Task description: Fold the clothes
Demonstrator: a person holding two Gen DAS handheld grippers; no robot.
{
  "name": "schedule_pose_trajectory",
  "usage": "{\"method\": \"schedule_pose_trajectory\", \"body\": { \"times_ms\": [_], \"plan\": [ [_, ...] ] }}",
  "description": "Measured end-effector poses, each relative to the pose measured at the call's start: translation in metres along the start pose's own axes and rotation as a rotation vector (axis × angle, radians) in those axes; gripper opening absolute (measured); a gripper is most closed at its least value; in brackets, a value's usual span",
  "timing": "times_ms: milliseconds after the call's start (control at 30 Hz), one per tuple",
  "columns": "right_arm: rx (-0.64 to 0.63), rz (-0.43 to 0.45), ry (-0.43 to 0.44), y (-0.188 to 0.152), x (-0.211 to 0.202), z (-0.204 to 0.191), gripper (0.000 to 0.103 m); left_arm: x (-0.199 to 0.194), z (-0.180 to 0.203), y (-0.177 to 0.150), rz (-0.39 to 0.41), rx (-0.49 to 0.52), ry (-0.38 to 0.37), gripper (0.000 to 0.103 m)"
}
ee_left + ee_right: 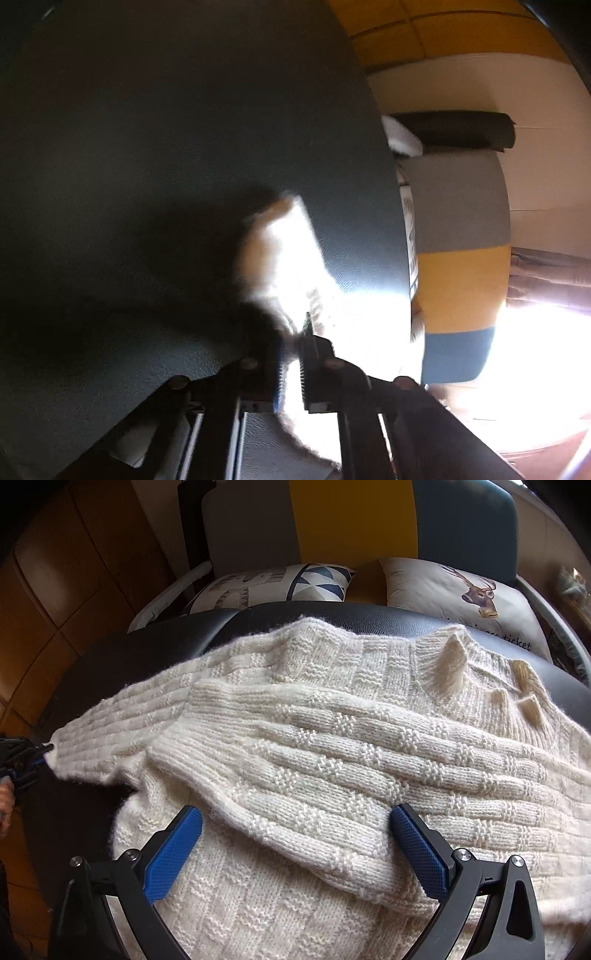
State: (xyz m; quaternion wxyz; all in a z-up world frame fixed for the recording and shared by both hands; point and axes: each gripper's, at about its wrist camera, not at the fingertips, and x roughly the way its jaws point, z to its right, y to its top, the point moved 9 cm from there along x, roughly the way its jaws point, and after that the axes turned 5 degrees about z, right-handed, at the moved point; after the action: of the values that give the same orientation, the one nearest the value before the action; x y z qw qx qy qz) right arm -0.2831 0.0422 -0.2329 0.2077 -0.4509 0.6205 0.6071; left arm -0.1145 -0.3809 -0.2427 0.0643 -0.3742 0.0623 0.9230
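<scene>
Cream knit sweater lies spread on the dark leather surface. One sleeve stretches left; the left gripper is clamped on its cuff. Right gripper spread wide, holding nothing, over the other sleeve folded across the body. Two cushions lie beyond.

The word "ticket" stands in black on the deer cushion, below the deer's head; letters before it are hidden.
</scene>
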Motion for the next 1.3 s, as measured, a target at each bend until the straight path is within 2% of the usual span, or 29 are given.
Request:
{"method": "schedule_pose_trajectory", "body": {
  "times_ms": [67,233,267,400,467,700,767,933,1000,1067,1133,1200,1300],
  "plan": [
    [0.000,0.005,0.008,0.006,-0.010,0.002,0.103,-0.004,0.005,-0.001,0.042,0.045,0.002,0.004],
    [0.051,0.064,-0.004,0.017,-0.042,0.030,0.103,-0.024,0.032,-0.002,0.100,0.112,-0.047,0.004],
    [0.065,0.065,-0.012,0.016,-0.044,0.038,0.103,-0.025,0.046,-0.011,0.093,0.135,-0.070,0.004],
    [0.139,0.053,-0.048,0.008,-0.048,0.072,0.103,-0.029,0.110,-0.059,0.043,0.238,-0.175,0.004],
    [0.193,0.051,-0.038,0.001,-0.047,0.085,0.103,-0.031,0.141,-0.083,0.017,0.290,-0.228,0.004],
    [0.232,0.095,-0.016,-0.011,-0.061,0.098,0.103,-0.041,0.250,-0.170,-0.073,0.469,-0.413,0.004],
    [0.241,0.111,-0.024,-0.013,-0.068,0.105,0.103,-0.027,0.277,-0.213,-0.132,0.519,-0.440,0.004],
    [0.300,0.147,-0.036,-0.018,-0.083,0.136,0.103,0.048,0.354,-0.314,-0.284,0.665,-0.457,0.004],
    [0.336,0.153,-0.032,-0.023,-0.088,0.150,0.103,0.065,0.357,-0.364,-0.343,0.732,-0.453,0.004],
    [0.369,0.161,-0.026,-0.027,-0.090,0.163,0.103,0.084,0.344,-0.410,-0.421,0.773,-0.429,0.004],
    [0.401,0.166,-0.011,-0.031,-0.091,0.172,0.103,0.113,0.327,-0.438,-0.472,0.816,-0.383,0.004],
    [0.431,0.176,0.022,-0.033,-0.093,0.179,0.103,0.123,0.299,-0.467,-0.529,0.848,-0.322,0.004],
    [0.501,0.190,0.167,-0.030,-0.094,0.179,0.102,0.138,0.266,-0.498,-0.573,0.899,-0.231,0.004]
  ]
}}
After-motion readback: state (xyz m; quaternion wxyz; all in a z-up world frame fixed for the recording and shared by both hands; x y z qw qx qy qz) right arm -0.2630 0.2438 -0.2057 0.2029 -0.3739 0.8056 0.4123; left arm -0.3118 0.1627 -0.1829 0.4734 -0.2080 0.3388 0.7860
